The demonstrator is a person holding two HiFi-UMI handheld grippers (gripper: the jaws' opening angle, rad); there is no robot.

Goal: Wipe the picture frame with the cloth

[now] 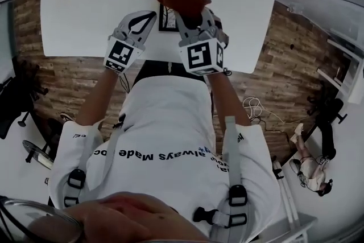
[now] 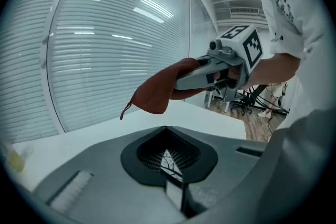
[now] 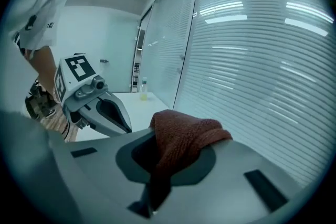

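My head view looks steeply down past my chest onto the table (image 1: 85, 8). Both gripper views sit close behind their jaws, face the far blinds (image 2: 105, 50) and share the cloth (image 2: 157, 93).

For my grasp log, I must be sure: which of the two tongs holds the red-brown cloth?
The right tongs hold the cloth, which drapes out of them. The left tongs grip the picture frame by its edge instead.
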